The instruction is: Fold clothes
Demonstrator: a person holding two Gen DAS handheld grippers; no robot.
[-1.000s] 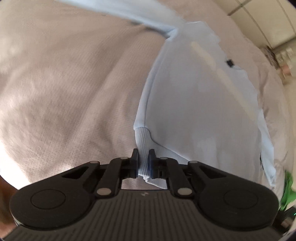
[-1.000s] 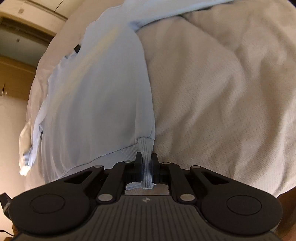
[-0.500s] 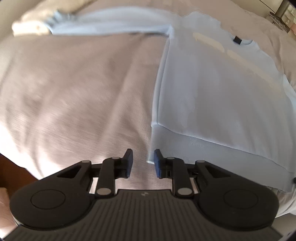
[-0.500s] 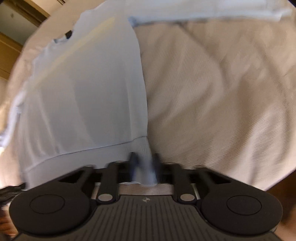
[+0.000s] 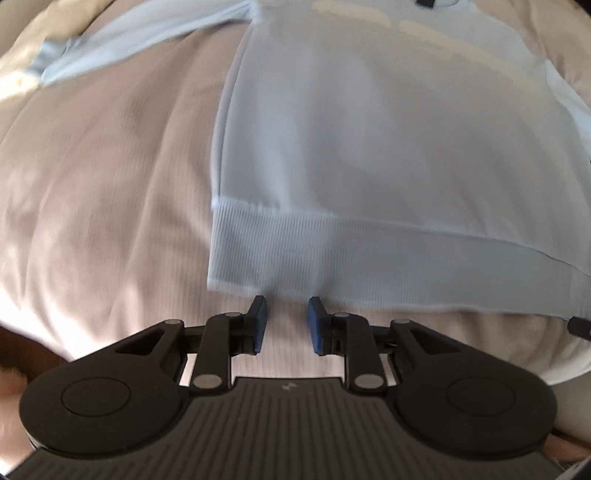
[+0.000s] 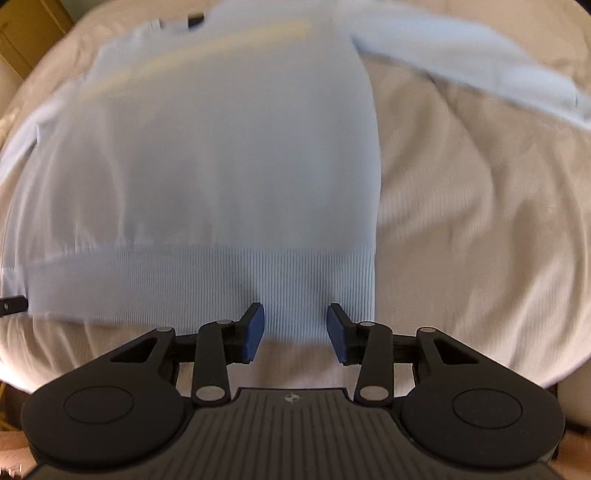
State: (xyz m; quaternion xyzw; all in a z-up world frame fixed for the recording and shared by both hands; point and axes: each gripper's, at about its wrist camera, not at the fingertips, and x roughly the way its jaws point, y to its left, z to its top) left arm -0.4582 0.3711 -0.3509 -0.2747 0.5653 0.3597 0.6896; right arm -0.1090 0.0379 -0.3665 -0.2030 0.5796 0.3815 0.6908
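A light blue sweater (image 5: 369, 147) lies flat on the bed, its ribbed hem (image 5: 332, 254) nearest me and its sleeves spread out to the sides. It also shows in the right wrist view (image 6: 221, 166). My left gripper (image 5: 284, 306) is open and empty just short of the hem near its left corner. My right gripper (image 6: 295, 314) is open and empty, its fingertips at the hem's edge (image 6: 295, 280) near the right corner. The left sleeve (image 5: 129, 44) and right sleeve (image 6: 480, 62) stretch outward.
The beige bedspread (image 5: 92, 184) covers the bed on both sides of the sweater, also in the right wrist view (image 6: 480, 221). The tip of the other gripper (image 5: 580, 325) shows at the right edge. Wooden furniture (image 6: 29, 29) stands at the far left.
Both grippers have let go of the hem corners and opened. They have drawn back a little and the sweater now lies flat on the bed.
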